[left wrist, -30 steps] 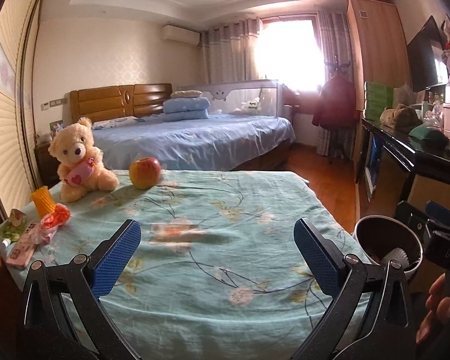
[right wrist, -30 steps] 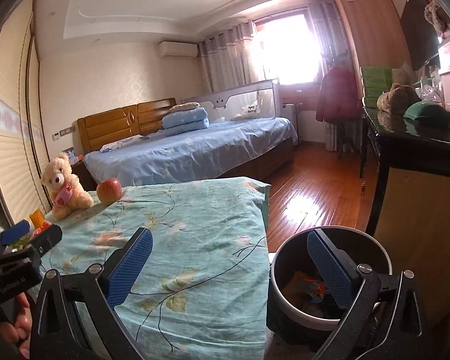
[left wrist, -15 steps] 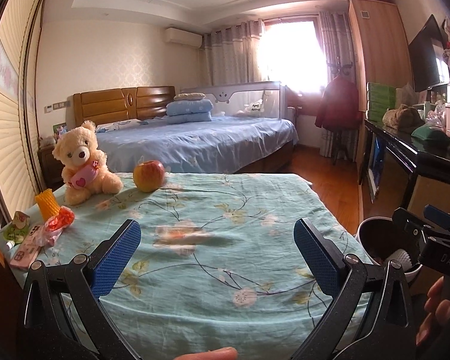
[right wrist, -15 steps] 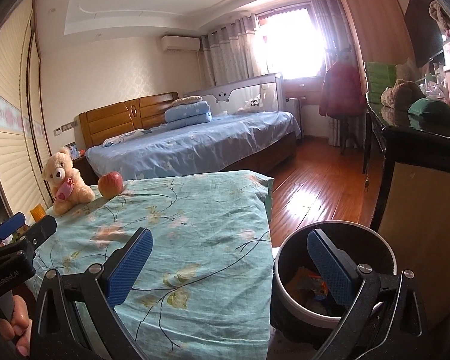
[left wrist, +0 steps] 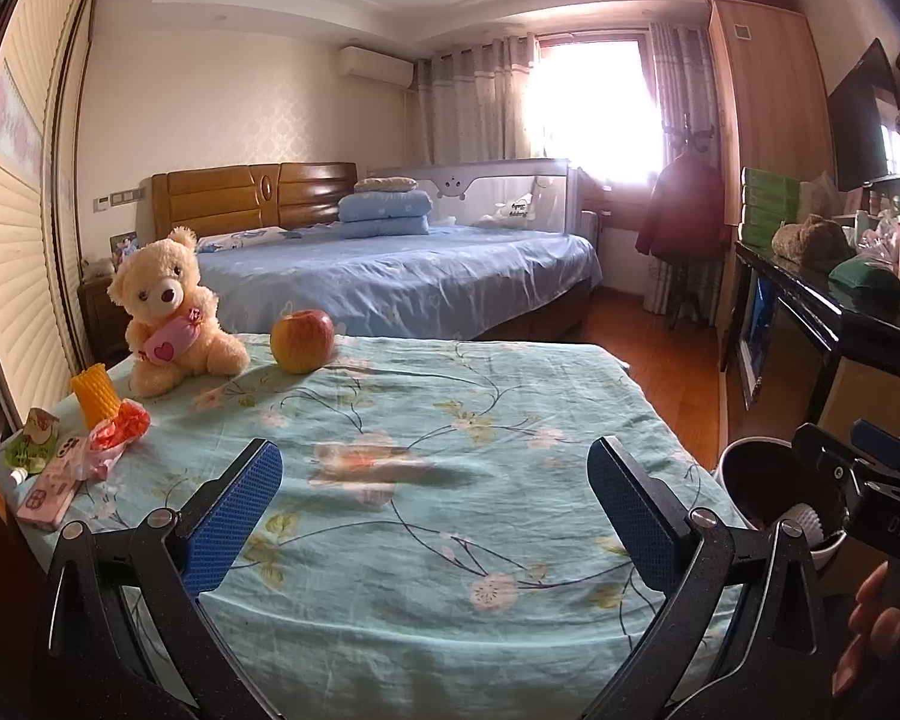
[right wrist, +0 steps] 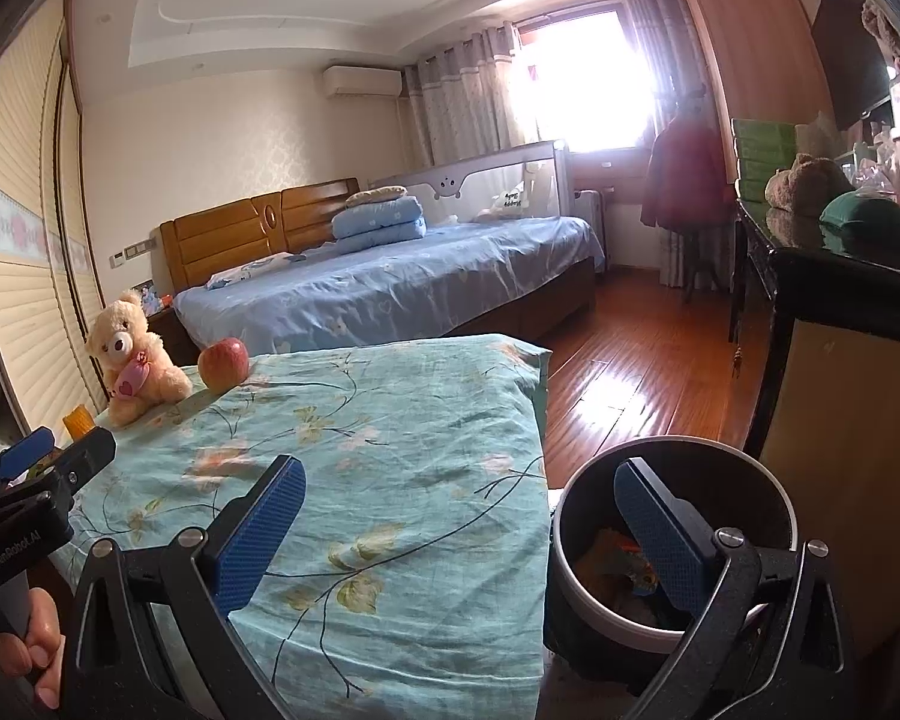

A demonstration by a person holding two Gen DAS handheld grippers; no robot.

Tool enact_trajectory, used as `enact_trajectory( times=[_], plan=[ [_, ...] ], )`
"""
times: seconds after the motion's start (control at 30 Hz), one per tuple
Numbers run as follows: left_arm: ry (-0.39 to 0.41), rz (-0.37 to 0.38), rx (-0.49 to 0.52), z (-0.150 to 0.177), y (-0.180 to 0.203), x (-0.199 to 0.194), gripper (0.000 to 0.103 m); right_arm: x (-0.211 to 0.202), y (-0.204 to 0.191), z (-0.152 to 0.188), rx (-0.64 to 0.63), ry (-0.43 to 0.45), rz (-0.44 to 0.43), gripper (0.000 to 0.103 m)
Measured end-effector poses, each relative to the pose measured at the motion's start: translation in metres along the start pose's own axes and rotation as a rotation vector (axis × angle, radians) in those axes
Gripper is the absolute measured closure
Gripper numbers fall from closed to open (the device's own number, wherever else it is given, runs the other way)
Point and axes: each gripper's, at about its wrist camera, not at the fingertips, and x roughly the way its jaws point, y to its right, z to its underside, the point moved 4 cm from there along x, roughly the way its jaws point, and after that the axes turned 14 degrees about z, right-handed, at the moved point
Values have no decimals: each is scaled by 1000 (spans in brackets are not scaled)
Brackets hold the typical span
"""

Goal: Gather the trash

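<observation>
The left gripper [left wrist: 435, 498] hangs above the near half of a surface [left wrist: 450, 396] draped in a teal floral cloth; its jaws stand wide apart, blue pads facing each other, with nothing between them. The right gripper [right wrist: 459, 525] sits at the surface's right edge, its jaws equally wide and empty, one pad over the cloth and the other over the mouth of the trash bin [right wrist: 570, 546].

In the left wrist view, the remaining trash lies at about 9 o'clock, along the left edge of the surface: a crumpled orange-and-clear wrapper [left wrist: 114, 435], a small green carton [left wrist: 33, 441] just beside it toward the edge, and a pink packet [left wrist: 48, 489] nearest the camera, touching the wrapper. A ribbed yellow cup-shaped thing [left wrist: 95, 393] stands upright just behind the wrapper. At 10 o'clock a cream teddy bear [left wrist: 165, 312] sits holding a pink heart-marked pouch, and at 11 o'clock an apple [left wrist: 302, 340] rests near it, not touching.

The bin stands on the floor at about 4 o'clock from the surface, dark inside with a pale rim. The right wrist view shows colourful scraps [right wrist: 612, 558] at its bottom; the left wrist view shows a white ribbed piece inside it [left wrist: 807, 519].

A hand [right wrist: 33, 654] grips the left gripper's handle at 8 o'clock in the right wrist view, and fingers [left wrist: 870, 624] wrap the right gripper's handle at 4 o'clock in the left. A blue-covered bed [left wrist: 402, 276] lies beyond at 12 o'clock.
</observation>
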Motion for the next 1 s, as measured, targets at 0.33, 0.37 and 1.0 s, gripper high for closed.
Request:
enact_trajectory(
  times=[0.33,0.37,1.0],
  plan=[
    [-8,7,2,0,-1,2,0,0,0,0,3,0,0,0],
    [-8,9,2,0,-1,2,0,0,0,0,3,0,-1,0],
    [-13,17,5,1,2,2,0,-2,1,-2,1,5,-3,0]
  ],
)
